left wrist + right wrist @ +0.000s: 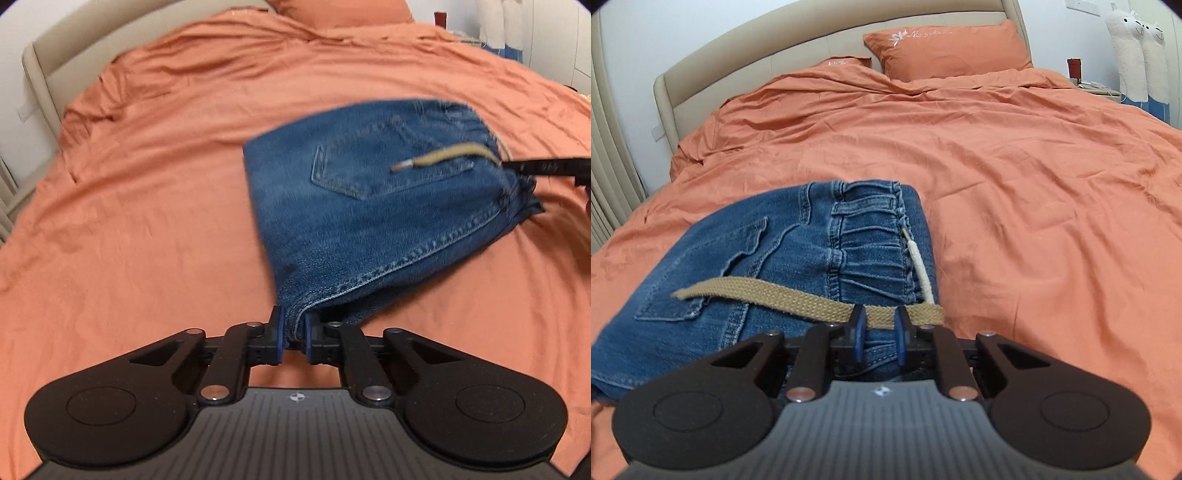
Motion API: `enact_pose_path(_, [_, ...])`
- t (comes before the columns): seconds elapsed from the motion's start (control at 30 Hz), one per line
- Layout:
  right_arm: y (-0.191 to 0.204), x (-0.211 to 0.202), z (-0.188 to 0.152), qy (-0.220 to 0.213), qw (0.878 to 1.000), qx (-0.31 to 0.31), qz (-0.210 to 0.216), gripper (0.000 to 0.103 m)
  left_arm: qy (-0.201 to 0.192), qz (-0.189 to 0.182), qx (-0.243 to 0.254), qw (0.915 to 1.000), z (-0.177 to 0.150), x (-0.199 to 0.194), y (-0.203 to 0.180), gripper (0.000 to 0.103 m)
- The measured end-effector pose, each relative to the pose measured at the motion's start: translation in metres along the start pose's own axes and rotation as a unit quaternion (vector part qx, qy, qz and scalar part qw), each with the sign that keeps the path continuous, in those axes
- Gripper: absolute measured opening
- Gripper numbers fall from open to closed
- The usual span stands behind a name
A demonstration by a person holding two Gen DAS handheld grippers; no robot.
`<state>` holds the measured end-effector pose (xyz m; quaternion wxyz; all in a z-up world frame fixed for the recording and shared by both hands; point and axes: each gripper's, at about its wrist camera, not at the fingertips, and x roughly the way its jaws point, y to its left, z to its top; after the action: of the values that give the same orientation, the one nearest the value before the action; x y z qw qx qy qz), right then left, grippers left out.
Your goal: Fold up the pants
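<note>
Folded blue jeans (369,206) lie on the orange bed cover (147,184), back pocket facing up. My left gripper (294,332) is shut on the near corner of the denim, which bunches between its blue pads. In the right wrist view the jeans (775,236) show their gathered waistband. My right gripper (879,328) is shut on that waistband edge, with a tan woven drawstring (775,295) lying across the jaws. A white cord (921,266) runs along the waistband. The right gripper's black finger (546,166) reaches in from the right edge of the left wrist view, beside the drawstring's metal-tipped end (443,157).
The orange cover (1034,184) spreads wide beyond the jeans and is wrinkled. Orange pillows (945,48) lean on a beige headboard (757,55). White plush toys (1137,48) and a red cup (1074,68) stand at the far right beside the bed.
</note>
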<state>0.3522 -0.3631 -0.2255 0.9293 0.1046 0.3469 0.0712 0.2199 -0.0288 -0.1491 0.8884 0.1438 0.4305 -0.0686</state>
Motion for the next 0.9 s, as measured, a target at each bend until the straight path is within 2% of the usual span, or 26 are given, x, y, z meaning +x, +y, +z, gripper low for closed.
enact_pose_path(0.07, [0.001,0.000,0.000,0.003,1.000,-0.006,-0.003,0.009,0.010,-0.004,0.009,0.9999,0.000,-0.001,0.000,0.010])
enact_pose_path(0.13, [0.000,0.000,0.000,0.005,1.000,-0.003,-0.003,0.009,0.045,-0.006,0.015,0.9988,-0.006,0.017,0.001,0.010])
enact_pose_path(0.2, [0.000,0.001,0.001,0.007,1.000,-0.001,-0.002,0.009,0.074,-0.013,0.000,0.9972,-0.011,0.038,0.003,0.010])
enact_pose_path(0.43, [0.003,0.003,-0.003,0.006,1.000,-0.019,-0.009,0.009,0.101,-0.030,-0.062,0.9925,-0.013,0.058,0.013,0.011])
enact_pose_path(0.5, [0.004,0.003,-0.004,0.005,1.000,-0.026,-0.011,0.009,0.106,-0.041,-0.078,0.9905,-0.011,0.056,0.021,0.015])
enact_pose_path(0.57, [0.006,0.003,-0.004,0.007,0.999,-0.034,-0.014,0.009,0.112,-0.050,-0.097,0.9877,-0.012,0.051,0.026,0.029])
enact_pose_path(0.6, [0.007,0.003,-0.003,0.010,0.999,-0.038,-0.017,0.009,0.114,-0.058,-0.102,0.9865,-0.014,0.047,0.028,0.030])
enact_pose_path(0.8, [0.013,0.001,0.004,0.031,0.998,-0.051,-0.031,0.010,0.079,-0.064,-0.109,0.9888,-0.016,0.010,0.038,0.037])
enact_pose_path(0.9, [0.021,-0.003,0.013,0.053,0.995,-0.075,-0.045,0.014,0.045,-0.066,-0.132,0.9881,-0.009,-0.009,0.052,0.047])
